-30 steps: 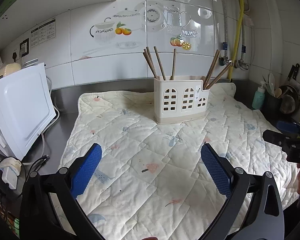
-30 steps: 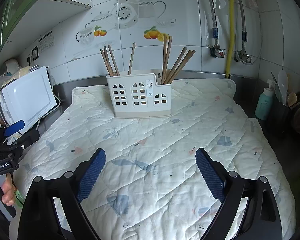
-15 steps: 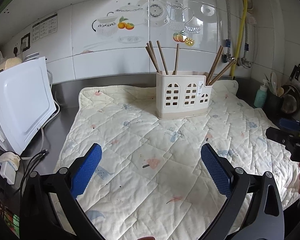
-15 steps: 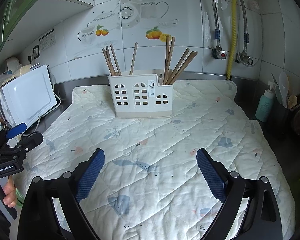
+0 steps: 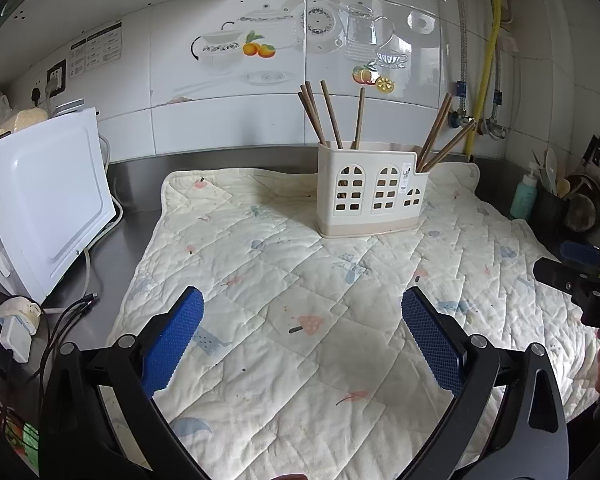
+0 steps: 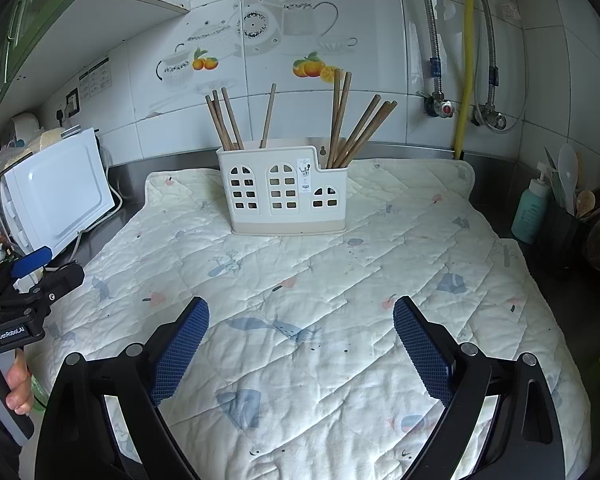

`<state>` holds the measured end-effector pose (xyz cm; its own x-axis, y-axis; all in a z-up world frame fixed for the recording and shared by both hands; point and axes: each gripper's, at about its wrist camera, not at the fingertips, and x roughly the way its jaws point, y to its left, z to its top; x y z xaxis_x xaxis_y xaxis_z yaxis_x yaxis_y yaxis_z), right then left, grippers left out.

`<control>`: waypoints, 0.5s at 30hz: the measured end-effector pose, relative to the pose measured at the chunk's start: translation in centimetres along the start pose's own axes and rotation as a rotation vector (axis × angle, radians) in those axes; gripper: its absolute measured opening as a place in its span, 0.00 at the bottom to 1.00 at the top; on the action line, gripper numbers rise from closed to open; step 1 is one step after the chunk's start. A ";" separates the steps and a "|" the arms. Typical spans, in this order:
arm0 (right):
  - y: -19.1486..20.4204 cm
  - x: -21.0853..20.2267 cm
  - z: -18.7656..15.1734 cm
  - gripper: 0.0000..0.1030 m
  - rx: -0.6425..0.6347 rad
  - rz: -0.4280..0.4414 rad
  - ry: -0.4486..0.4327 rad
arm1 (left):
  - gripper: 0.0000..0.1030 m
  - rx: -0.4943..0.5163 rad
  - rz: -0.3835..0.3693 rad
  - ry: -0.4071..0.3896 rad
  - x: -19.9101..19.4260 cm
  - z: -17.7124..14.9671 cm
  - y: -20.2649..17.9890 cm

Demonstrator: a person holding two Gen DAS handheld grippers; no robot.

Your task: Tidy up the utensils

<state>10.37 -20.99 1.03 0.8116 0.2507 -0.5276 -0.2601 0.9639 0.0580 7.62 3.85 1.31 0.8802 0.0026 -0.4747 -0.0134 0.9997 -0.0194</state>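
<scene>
Kitchen counter with a tiled wall behind, mostly covered by a quilted mat (image 6: 340,280). Toward the back of the mat sits the cream holder (image 6: 282,196), chopsticks (image 6: 352,124) already standing in its left and right compartments. Nothing loose on the mat, so looks basically done. Left gripper (image 5: 302,332) and right gripper (image 6: 300,340) both spread wide, empty, well short of the holder.

At your twelve o'clock, wooden chopsticks (image 6: 342,120) stand in a smooth cream plastic holder (image 6: 284,192) on a soft quilted cloth mat (image 6: 300,280); the wall tiles (image 6: 380,20) behind look glossy.
</scene>
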 end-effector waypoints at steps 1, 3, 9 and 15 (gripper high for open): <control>0.0 0.0 0.0 0.88 -0.001 0.001 0.000 | 0.95 -0.001 0.000 0.000 0.0 0.0 0.1; 0.0 0.0 0.0 0.88 -0.001 0.001 -0.001 | 0.95 -0.002 0.000 0.000 0.0 0.0 0.1; 0.1 0.0 0.0 0.88 -0.006 0.000 -0.002 | 0.95 -0.003 -0.003 0.001 0.0 0.0 0.1; 0.2 0.0 0.0 0.88 -0.008 -0.002 -0.001 | 0.95 -0.007 -0.007 0.002 0.0 -0.1 0.0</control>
<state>10.31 -20.82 1.10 0.8129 0.2486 -0.5267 -0.2623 0.9637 0.0500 7.58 3.87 1.24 0.8792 -0.0046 -0.4764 -0.0107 0.9995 -0.0293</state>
